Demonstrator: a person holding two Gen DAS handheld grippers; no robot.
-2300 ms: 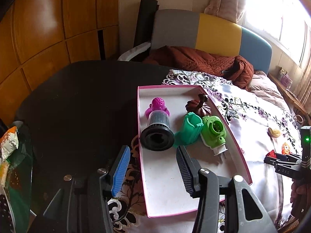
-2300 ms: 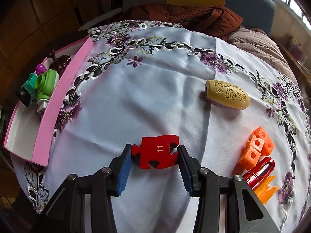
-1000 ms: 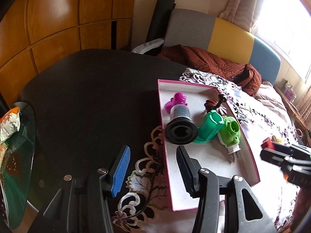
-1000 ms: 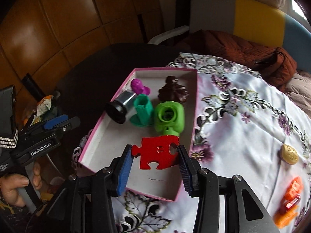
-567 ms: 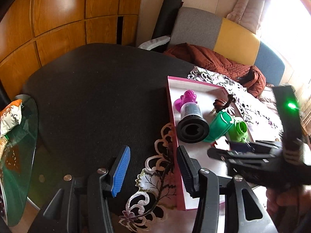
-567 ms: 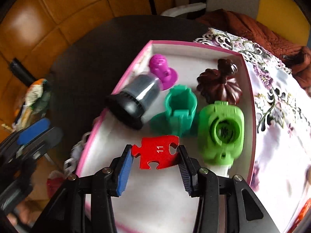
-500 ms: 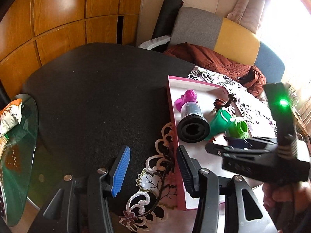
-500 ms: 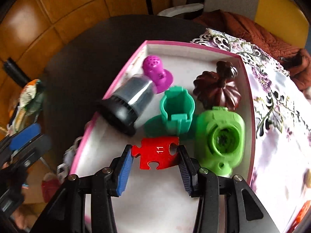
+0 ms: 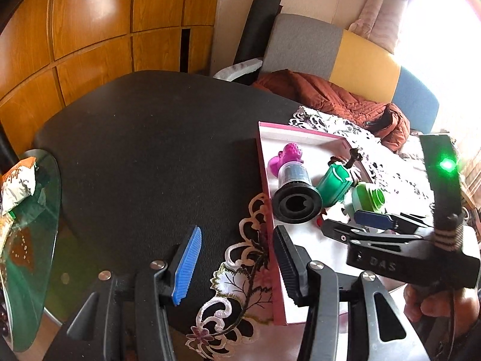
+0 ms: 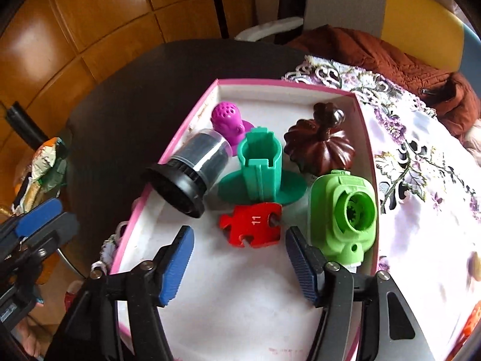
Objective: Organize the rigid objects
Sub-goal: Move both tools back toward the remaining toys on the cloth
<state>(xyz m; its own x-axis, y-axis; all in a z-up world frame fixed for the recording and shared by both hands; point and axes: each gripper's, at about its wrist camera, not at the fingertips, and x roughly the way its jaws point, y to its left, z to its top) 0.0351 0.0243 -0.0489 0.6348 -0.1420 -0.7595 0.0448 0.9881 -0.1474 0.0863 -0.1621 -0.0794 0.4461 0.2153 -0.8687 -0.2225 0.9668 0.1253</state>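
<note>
A red puzzle piece (image 10: 251, 224) marked 11 lies on the white floor of the pink-rimmed box (image 10: 168, 156). My right gripper (image 10: 237, 234) hovers just above it with its jaws opening, and neither pad touches the piece. Beyond the piece lie a black lens-like cylinder (image 10: 186, 174), a teal holder (image 10: 261, 165), a green plug-in device (image 10: 342, 210), a brown pumpkin (image 10: 321, 147) and a magenta figure (image 10: 227, 118). My left gripper (image 9: 236, 240) is open and empty by the box's left wall (image 9: 264, 180), over the black table (image 9: 150, 150). The right gripper (image 9: 345, 221) also shows there, over the box.
A floral cloth (image 10: 421, 180) covers the surface right of the box, with orange blocks (image 10: 473, 319) at its edge. A glass side table holding a snack bag (image 9: 18, 177) stands at the left. A brown jacket (image 9: 330, 99) lies on the sofa behind.
The right gripper carried the red puzzle piece from the cloth to the box, came down and opened its jaws. The piece now rests on the box floor. The left gripper barely moved.
</note>
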